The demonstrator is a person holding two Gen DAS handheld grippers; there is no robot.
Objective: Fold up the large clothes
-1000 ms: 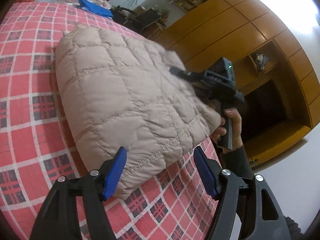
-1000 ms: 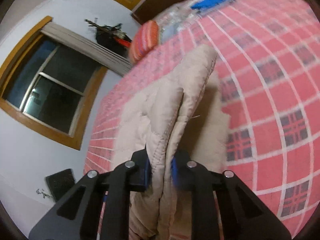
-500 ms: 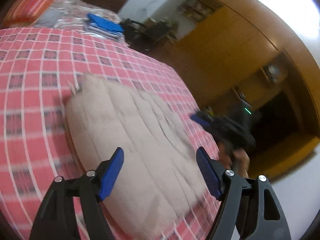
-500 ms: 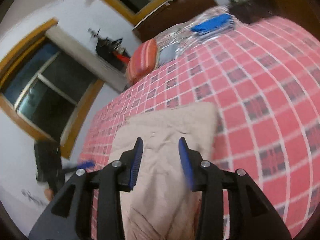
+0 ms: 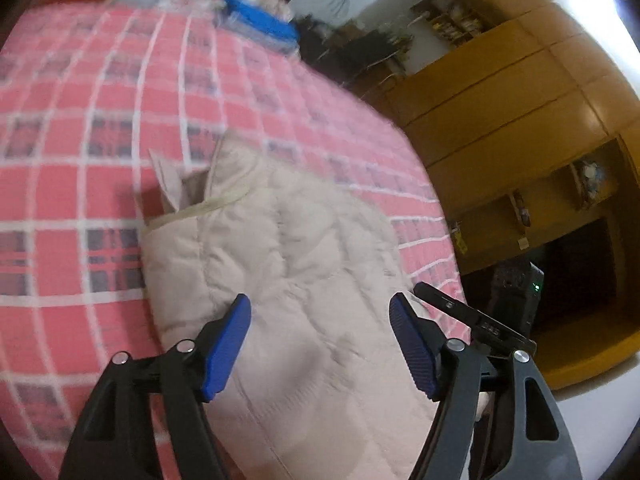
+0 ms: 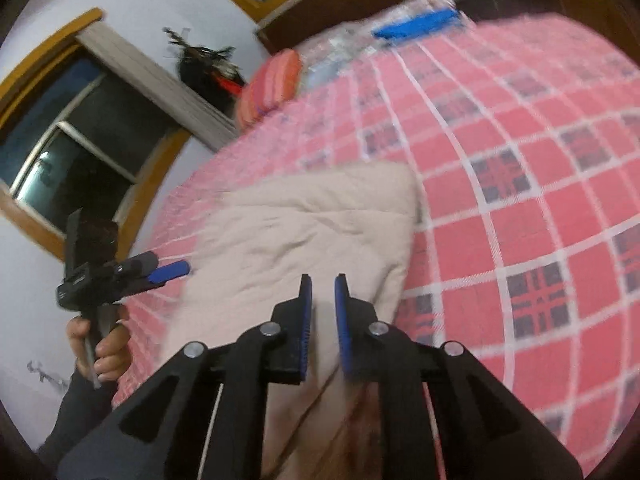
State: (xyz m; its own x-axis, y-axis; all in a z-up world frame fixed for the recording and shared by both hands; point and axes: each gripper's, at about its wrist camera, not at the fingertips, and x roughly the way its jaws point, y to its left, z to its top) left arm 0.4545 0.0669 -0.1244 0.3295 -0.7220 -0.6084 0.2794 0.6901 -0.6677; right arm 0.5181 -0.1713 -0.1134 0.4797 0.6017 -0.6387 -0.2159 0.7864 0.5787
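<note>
Left gripper [image 5: 320, 340] gapes above folded jacket [image 5: 288, 248]

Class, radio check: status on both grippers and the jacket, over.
Left gripper open, empty. Right gripper nearly shut, holding nothing. Jacket folded on the bed. Nothing in the way.

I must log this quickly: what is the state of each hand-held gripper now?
Left hand-held gripper: open, holding nothing, over the jacket.
Right hand-held gripper: narrowly open, holding nothing.

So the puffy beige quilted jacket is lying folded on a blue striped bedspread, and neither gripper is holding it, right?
Nearly. The bedspread is red plaid with white lines, not blue striped; the left wrist view shows it. The beige quilted jacket does lie folded on it, and neither the left gripper nor the right gripper holds it.
</note>
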